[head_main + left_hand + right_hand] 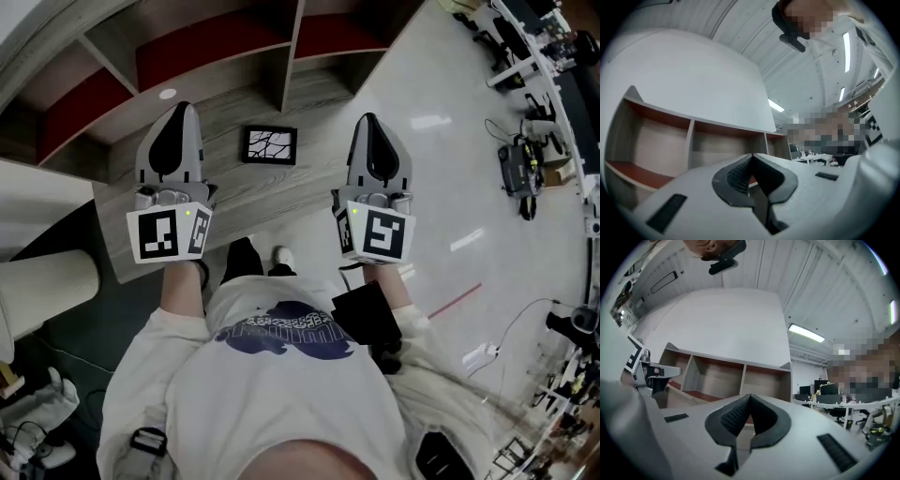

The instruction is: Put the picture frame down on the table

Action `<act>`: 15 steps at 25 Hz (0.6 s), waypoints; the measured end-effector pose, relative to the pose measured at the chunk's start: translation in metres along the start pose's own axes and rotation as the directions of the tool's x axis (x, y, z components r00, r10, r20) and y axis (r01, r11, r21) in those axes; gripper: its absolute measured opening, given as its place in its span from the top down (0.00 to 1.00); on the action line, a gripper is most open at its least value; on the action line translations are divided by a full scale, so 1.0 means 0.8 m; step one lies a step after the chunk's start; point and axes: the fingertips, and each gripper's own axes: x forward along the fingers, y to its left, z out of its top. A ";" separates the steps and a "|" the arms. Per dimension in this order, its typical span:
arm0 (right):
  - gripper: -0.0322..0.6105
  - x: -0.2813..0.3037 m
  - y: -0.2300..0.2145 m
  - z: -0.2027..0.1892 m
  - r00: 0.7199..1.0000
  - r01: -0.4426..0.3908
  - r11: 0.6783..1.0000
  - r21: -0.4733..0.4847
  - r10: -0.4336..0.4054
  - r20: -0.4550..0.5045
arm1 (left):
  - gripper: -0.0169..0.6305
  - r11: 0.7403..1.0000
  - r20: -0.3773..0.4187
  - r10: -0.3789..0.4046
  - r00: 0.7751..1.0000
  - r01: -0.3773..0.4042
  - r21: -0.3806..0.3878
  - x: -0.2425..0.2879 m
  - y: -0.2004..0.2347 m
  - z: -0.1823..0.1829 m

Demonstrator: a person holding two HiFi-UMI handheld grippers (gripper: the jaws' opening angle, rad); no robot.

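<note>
A small black picture frame [270,145] with a white branching pattern lies flat on the wooden table [234,202], between my two grippers. My left gripper [179,117] is held over the table to the frame's left, shut with nothing in it. My right gripper [371,127] hovers to the frame's right, near the table's right edge, also shut and empty. Both gripper views point up at the shelf unit [717,378] and ceiling; the jaws [751,159] [749,399] meet at their tips and the frame does not show there.
A shelf unit [216,47] with red-backed compartments stands behind the table. Grey floor [450,187] lies to the right, with desks and cables [525,159] beyond. A white cylinder [47,281] sits at the left. The person's feet [258,262] are at the table's near edge.
</note>
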 end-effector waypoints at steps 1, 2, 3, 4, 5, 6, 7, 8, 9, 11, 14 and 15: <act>0.95 0.001 0.002 0.001 1.000 0.002 1.000 -0.006 -0.002 0.010 | 0.96 1.000 0.008 -0.001 1.000 0.001 0.020 0.002 -0.002 0.002; 0.95 0.002 0.005 0.002 1.000 0.002 1.000 -0.010 -0.002 0.019 | 0.96 0.999 0.014 -0.002 1.000 0.001 0.033 0.004 -0.004 0.004; 0.95 0.003 0.008 0.002 1.000 0.002 1.000 -0.012 -0.002 0.025 | 0.96 0.999 0.020 -0.002 1.000 0.001 0.040 0.006 -0.005 0.005; 0.95 0.004 0.010 0.003 1.000 0.001 1.000 -0.013 -0.001 0.030 | 0.96 0.999 0.028 -0.002 1.000 0.001 0.042 0.006 -0.005 0.006; 0.95 0.005 0.012 0.003 0.999 0.000 1.000 -0.013 0.000 0.033 | 0.96 0.999 0.037 -0.002 0.999 0.001 0.041 0.007 -0.005 0.008; 0.95 0.006 0.014 0.003 0.999 0.000 1.000 -0.013 0.001 0.034 | 0.96 0.999 0.046 -0.002 0.999 0.001 0.037 0.008 -0.004 0.009; 0.95 0.007 0.015 0.003 0.999 -0.001 1.000 -0.012 0.001 0.035 | 0.96 0.999 0.053 -0.003 0.999 0.001 0.034 0.008 -0.004 0.010; 0.95 0.008 0.015 0.003 0.999 0.000 1.000 -0.010 0.001 0.034 | 0.96 0.999 0.055 -0.004 0.998 0.002 0.034 0.009 -0.004 0.009; 0.95 0.008 0.015 0.001 0.999 0.000 1.000 -0.007 0.000 0.034 | 0.96 0.999 0.053 -0.005 0.999 0.003 0.037 0.010 -0.003 0.007; 0.95 0.010 0.015 -0.002 0.999 0.003 1.000 -0.005 -0.003 0.032 | 0.96 0.999 0.049 -0.006 0.999 0.004 0.042 0.012 -0.002 0.003; 0.95 0.012 0.015 -0.005 1.000 0.009 1.000 -0.005 -0.009 0.030 | 0.96 0.999 0.045 -0.006 0.999 0.004 0.045 0.013 0.000 -0.002; 0.95 0.013 0.015 -0.006 0.999 0.010 1.000 -0.003 -0.010 0.030 | 0.96 0.999 0.043 -0.005 0.999 0.003 0.045 0.013 0.001 -0.004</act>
